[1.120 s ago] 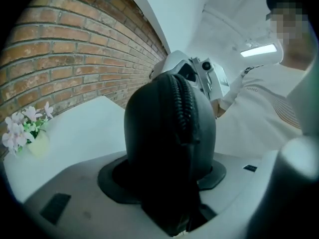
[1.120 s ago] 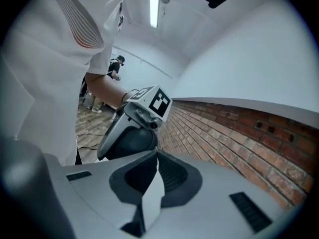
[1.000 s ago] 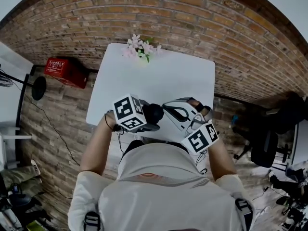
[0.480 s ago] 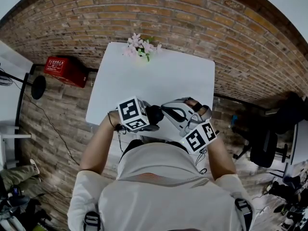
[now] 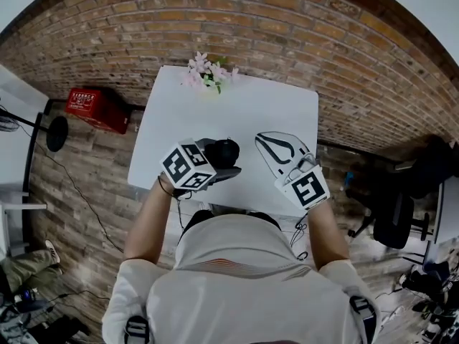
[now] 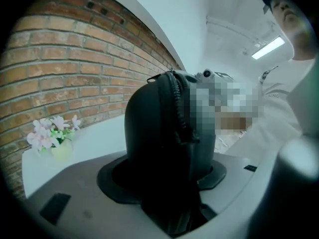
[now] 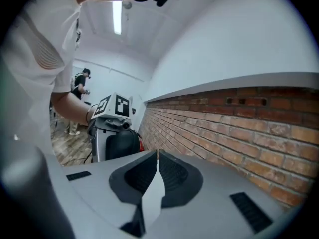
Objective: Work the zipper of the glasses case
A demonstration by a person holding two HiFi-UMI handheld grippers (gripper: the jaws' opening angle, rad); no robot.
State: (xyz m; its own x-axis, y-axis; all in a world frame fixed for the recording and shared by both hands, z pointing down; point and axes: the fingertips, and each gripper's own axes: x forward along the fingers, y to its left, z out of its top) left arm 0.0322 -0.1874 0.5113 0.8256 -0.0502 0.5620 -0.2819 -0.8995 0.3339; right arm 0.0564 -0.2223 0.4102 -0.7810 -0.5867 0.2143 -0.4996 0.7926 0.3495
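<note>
Grip status: my left gripper point(image 5: 219, 165) is clamped on the black, rounded, hard-shell glasses case point(image 6: 159, 133), its jaws standing wide apart with both pads pressed against the sides of the shell. In the left gripper view the case stands upright between the jaws, and its black zipper point(image 6: 175, 103) runs up the middle of the face turned to the camera and over the top of the shell. In the head view I hold the case over the near part of the white rectangular table point(image 5: 237, 106), toward its left side; I cannot tell whether the case touches the tabletop. My right gripper point(image 7: 157, 156) has its jaws closed together with nothing between them. It sits to the right of the case and apart from it, over the near right part of the table. The right gripper view looks across at my left gripper with the case in it. A small bunch of pink and white flowers point(image 5: 208, 70) stands at the far edge of the table, well apart from both grippers. A red box point(image 5: 92, 106) lies on the brick floor to the left of the table.
</note>
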